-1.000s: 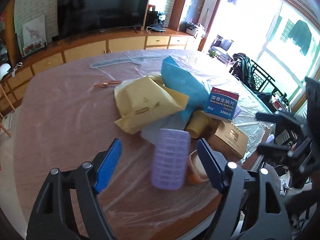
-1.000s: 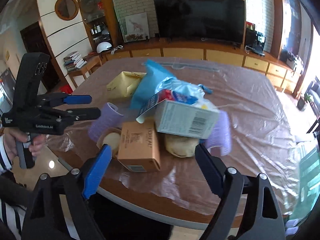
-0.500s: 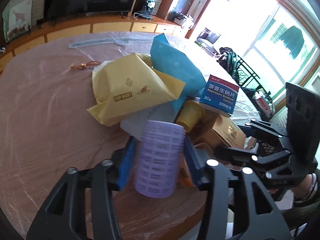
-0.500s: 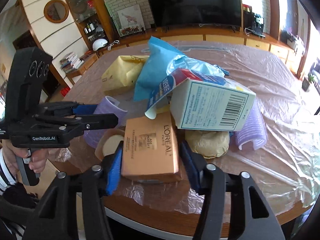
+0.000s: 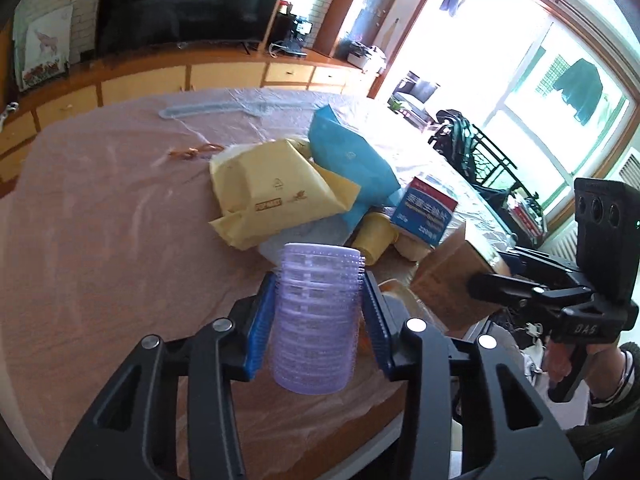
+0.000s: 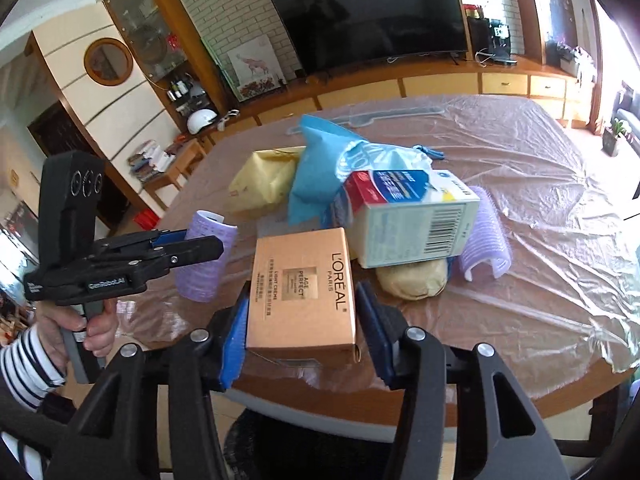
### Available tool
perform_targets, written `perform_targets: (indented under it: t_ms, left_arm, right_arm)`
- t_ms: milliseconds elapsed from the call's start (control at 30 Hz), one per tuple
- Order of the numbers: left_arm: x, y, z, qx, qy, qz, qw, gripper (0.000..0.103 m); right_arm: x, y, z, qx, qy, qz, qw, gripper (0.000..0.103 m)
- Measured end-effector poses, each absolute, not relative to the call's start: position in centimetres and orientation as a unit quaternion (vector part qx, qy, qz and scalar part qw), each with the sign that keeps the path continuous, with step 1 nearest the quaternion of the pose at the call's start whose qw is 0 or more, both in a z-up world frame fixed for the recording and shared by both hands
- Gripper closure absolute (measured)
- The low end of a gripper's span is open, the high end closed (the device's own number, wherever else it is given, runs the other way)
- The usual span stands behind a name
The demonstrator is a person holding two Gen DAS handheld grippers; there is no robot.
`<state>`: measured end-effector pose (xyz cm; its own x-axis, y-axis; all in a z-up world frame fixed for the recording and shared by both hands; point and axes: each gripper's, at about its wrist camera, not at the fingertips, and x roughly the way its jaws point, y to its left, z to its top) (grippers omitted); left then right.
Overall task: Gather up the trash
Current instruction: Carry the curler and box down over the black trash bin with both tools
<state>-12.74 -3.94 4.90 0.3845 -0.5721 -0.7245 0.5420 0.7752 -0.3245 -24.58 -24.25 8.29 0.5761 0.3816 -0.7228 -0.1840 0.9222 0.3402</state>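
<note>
Both grippers have closed since a second ago: the left gripper now holds the purple ribbed plastic roller, the right gripper the tan cardboard box, both lifted at the counter's near edge, ready for disposal.

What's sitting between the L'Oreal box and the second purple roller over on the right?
In the right wrist view, a tan rounded lump lies between the L'Oreal box and that purple roller, tucked under the white barcode carton.

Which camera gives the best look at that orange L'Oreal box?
The right wrist view: the L'Oreal box sits close, label readable, between the right gripper. The left wrist view shows only its plain side, partly hidden.
</note>
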Motion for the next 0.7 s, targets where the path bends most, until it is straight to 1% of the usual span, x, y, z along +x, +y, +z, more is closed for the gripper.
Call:
perform_targets:
  t_ms: [167, 367, 567, 700]
  left_arm:
    - [-14.1, -2.9, 5.8, -0.018, 0.438, -0.284, 0.853, 0.059]
    - [-16.2, -2.6, 7.2, -0.040, 0.429, -0.264, 0.863, 0.059]
    - [-19.8, -4.0, 7.8, -0.034, 0.425, -0.263, 0.865, 0.059]
    - [-22.8, -5.5, 7.1, -0.026, 0.434, -0.265, 0.861, 0.059]
  right_arm:
    - [-25.0, -24.2, 8.5, 0.102, 0.432, 0.176, 0.879, 0.054]
    - [-25.9, -24.8, 9.6, 0.102, 0.424, 0.202, 0.877, 0.054]
    - [-28.8, -26.1, 10.4, 0.101, 0.426, 0.233, 0.868, 0.054]
    - [-31.2, -26.2, 9.8, 0.092, 0.438, 0.248, 0.859, 0.054]
